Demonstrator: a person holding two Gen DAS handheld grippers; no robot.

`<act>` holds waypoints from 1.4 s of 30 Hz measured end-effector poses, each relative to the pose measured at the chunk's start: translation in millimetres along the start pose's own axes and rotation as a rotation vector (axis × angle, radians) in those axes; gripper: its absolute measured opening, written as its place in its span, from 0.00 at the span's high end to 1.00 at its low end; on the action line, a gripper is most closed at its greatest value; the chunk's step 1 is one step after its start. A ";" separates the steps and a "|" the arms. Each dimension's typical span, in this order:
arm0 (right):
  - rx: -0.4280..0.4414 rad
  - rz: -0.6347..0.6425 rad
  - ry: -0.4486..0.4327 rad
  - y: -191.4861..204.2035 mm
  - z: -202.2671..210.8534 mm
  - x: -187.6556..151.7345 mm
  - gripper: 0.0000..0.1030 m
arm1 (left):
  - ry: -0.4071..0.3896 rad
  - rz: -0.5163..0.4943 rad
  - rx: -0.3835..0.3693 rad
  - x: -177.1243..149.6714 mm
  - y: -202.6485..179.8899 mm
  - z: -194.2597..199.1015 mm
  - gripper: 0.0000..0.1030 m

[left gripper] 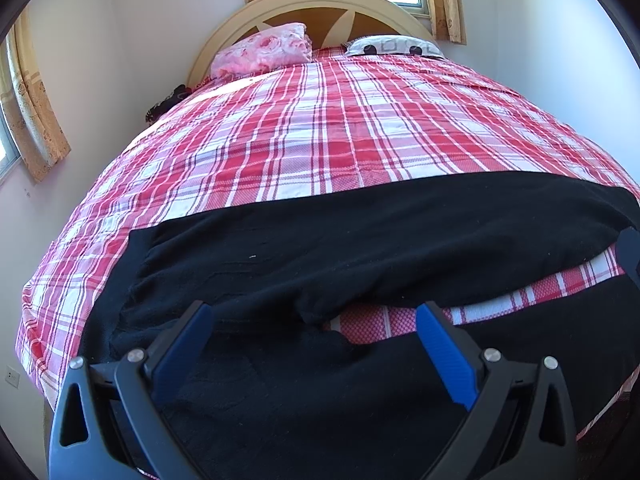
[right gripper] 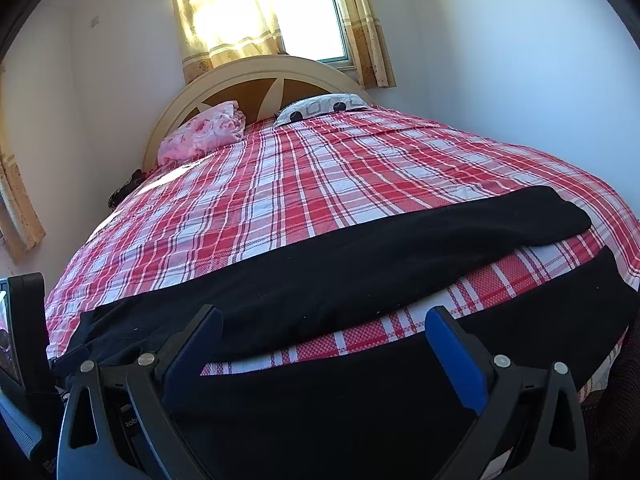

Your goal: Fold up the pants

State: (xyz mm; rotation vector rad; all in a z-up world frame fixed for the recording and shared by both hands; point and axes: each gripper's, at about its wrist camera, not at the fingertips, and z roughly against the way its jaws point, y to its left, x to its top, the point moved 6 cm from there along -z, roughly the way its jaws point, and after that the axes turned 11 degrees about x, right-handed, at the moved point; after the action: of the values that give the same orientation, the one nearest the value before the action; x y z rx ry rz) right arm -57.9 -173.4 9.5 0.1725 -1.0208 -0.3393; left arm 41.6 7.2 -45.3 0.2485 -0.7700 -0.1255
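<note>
Two legs, both black, lie flat across the near end of the bed [left gripper: 360, 128], and that's the pants [left gripper: 320, 240] spread out with nothing folded yet. On the left sits the waist end, bunched a little near the bed's left edge. Right over it hangs the left gripper [left gripper: 316, 320], jaws wide apart, nothing between them, hovering just above the crotch where the legs split. Moving right, a wedge of red plaid sheet shows between the far leg and the near leg, widening as it goes. The right gripper [right gripper: 324, 328] hangs over the near leg, jaws also spread wide and empty, blue pads facing each other. Further right, the far leg's cuff [right gripper: 568, 216] lies on the sheet, short of the right edge; the near leg's cuff runs toward the right edge of view, hard to see.

So the tally, as I read it: laying out is done, the fold itself has not begun. Still to come, I'd say, is one leg over the other, then the length halved or thirded.
</note>
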 end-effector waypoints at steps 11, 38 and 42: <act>0.002 -0.009 0.004 0.4 -0.6 -2.2 0.01 | 0.003 0.001 -0.005 -1.4 -1.1 1.1 0.00; 0.004 -0.013 0.015 0.3 -3.5 -5.1 0.01 | 0.008 -0.004 -0.011 -3.4 -6.3 2.0 0.00; 0.005 -0.016 0.018 1.2 -4.1 -6.4 0.01 | 0.008 -0.006 -0.010 -3.2 -6.1 1.8 0.00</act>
State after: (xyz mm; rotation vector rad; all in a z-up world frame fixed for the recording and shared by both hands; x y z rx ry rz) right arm -57.2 -170.0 2.6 0.1874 -1.0030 -0.3489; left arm 38.0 1.7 -47.9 0.2413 -0.7610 -0.1338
